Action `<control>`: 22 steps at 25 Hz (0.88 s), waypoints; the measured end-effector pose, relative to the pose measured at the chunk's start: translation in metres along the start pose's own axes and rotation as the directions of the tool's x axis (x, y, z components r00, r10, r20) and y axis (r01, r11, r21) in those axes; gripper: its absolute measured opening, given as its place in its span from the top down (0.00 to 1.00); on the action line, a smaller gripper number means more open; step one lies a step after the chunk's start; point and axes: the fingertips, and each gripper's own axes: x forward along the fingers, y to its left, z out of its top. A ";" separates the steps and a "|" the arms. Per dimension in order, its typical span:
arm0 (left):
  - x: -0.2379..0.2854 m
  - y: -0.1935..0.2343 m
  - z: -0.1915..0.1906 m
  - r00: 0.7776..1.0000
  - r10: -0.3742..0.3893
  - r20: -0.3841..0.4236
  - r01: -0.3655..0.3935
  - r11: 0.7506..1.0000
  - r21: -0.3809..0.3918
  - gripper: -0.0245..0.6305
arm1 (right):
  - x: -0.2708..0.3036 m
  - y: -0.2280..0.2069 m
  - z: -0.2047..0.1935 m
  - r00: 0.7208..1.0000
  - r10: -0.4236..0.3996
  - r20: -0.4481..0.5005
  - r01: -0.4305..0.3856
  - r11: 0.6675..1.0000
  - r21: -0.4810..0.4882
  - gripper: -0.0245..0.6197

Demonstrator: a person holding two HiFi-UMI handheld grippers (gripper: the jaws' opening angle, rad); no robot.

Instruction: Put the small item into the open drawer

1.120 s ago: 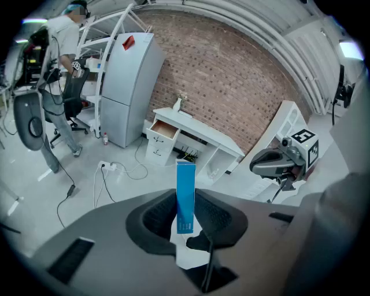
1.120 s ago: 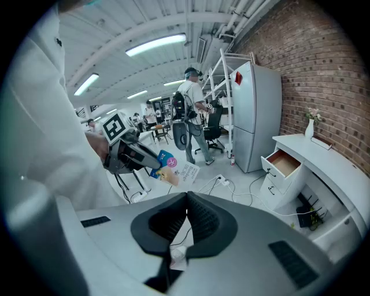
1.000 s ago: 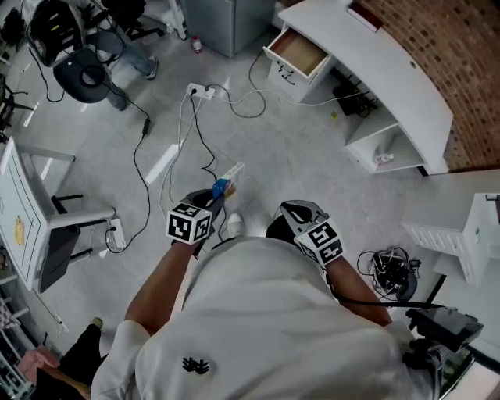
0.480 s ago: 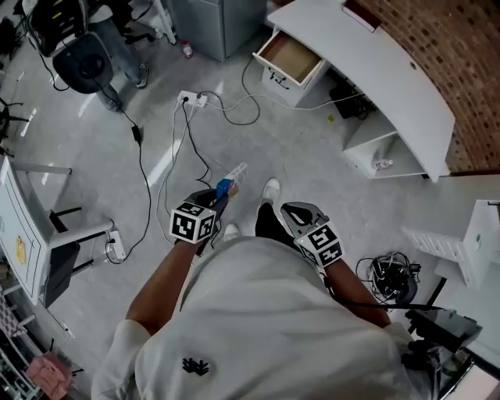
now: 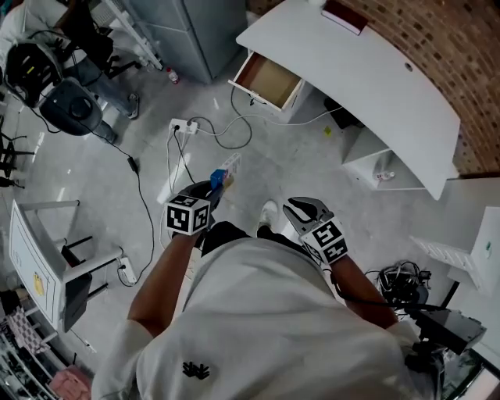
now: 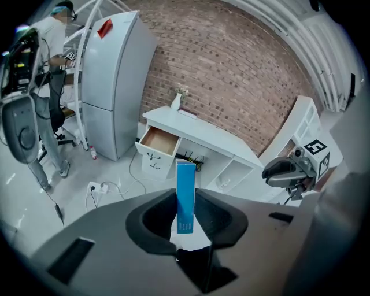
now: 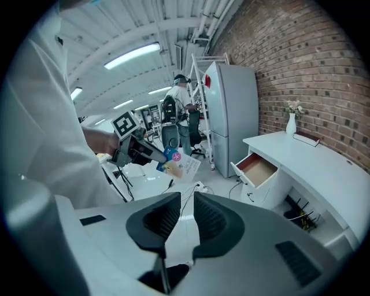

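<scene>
Head view, left hand-held gripper (image 5: 212, 188) half-hiding box (image 5: 228, 166)

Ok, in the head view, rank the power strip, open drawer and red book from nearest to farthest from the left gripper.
1. Power strip, on the floor ahead of the left gripper.
2. Open drawer, at the desk's left end.
3. Red book, on the desk by the brick wall.
</scene>
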 end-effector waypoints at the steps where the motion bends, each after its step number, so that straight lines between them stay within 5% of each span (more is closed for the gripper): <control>1: 0.013 0.002 0.018 1.000 0.004 0.000 -0.004 1.000 0.003 0.80 | 0.000 -0.017 0.002 1.000 -0.004 -0.001 0.004 1.000 0.011 0.82; 13: 0.124 0.042 0.163 1.000 0.021 -0.003 -0.021 1.000 0.009 0.81 | 0.003 -0.132 0.032 0.996 -0.090 0.017 0.088 0.988 0.127 0.84; 22: 0.234 0.128 0.288 0.996 0.051 -0.071 -0.045 0.996 0.079 0.81 | 0.022 -0.247 0.093 0.965 -0.261 -0.038 0.261 0.926 0.273 0.85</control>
